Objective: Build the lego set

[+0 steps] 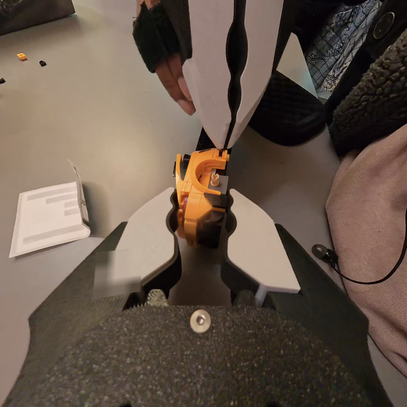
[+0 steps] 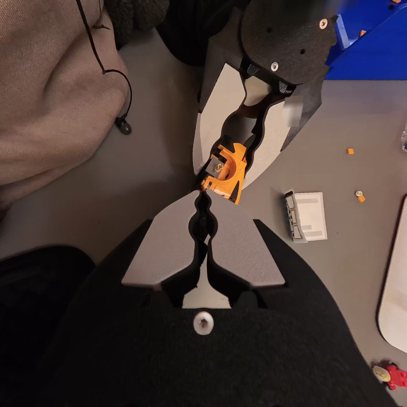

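Left gripper (image 1: 201, 209) clamps orange-and-black brick-built plastic model (image 1: 198, 198), long axis pointing away; right gripper (image 1: 222, 147), tips shut, touches model's far top edge.

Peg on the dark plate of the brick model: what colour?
Tan peg on the orange-and-black model; clearest in the left wrist view.

Grey table (image 1: 66, 123): open stretch at left in left wrist view.
Obstacles there: white sheet (image 1: 49, 218) near left; small orange piece (image 1: 21, 56) and black piece (image 1: 42, 63) far left.
Centre blocked: left gripper (image 1: 201, 211) clamped on orange brick model (image 1: 198, 191); right gripper (image 1: 223, 147), closed, tips touching model's far end.
Right side crowded: beige cloth (image 1: 370, 209), black cord (image 1: 352, 277), dark fleece (image 1: 374, 92).
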{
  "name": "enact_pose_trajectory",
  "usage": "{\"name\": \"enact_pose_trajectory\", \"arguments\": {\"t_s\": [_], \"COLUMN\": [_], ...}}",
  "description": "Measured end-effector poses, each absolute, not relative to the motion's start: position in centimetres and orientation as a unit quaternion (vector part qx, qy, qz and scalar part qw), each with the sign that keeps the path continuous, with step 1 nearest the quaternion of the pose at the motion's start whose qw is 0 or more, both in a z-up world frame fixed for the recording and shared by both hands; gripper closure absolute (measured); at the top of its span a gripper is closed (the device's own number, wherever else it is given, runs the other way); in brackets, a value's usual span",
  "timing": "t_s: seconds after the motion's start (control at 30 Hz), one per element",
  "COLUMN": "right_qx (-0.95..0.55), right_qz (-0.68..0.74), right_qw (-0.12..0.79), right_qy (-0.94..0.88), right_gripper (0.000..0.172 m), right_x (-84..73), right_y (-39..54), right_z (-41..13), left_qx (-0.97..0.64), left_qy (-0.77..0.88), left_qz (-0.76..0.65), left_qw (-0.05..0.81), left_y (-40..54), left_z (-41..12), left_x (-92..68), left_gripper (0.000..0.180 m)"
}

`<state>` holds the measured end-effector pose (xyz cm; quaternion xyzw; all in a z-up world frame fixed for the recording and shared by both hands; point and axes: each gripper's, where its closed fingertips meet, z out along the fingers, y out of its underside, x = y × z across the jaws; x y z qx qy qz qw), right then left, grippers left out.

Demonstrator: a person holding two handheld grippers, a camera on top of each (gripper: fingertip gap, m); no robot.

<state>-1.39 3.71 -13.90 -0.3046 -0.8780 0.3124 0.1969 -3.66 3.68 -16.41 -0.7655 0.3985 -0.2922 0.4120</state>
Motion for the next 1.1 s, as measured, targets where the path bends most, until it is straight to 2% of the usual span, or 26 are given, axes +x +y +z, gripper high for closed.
{"name": "enact_pose_trajectory", "arguments": {"t_s": [0.23,0.57,0.9,1.1], "right_qx": [-0.328,-0.355,-0.389,-0.389], "right_qz": [0.301,0.332,0.303,0.278], "right_qw": [0.162,0.171,0.15,0.172], "right_qy": [-0.881,-0.857,-0.857,-0.861], "right_gripper": [0.172,0.172,0.172,0.172], "right_x": [-0.5,-1.9,-2.0,-2.0], "right_y": [4.2,4.0,3.6,3.6], "right_z": [-14.0,-13.4,-13.9,-13.9], "left_qx": [-0.764,-0.765,-0.773,-0.769], "left_qy": [0.401,0.409,0.413,0.419], "left_qz": [-0.289,-0.26,-0.228,-0.219], "left_qw": [0.415,0.424,0.424,0.429], "left_y": [3.7,4.0,4.0,4.0], "left_z": [-16.4,-16.5,-16.6,-16.6], "left_x": [-3.6,-3.5,-3.5,-3.5], "left_gripper": [0.14,0.14,0.14,0.14]}}
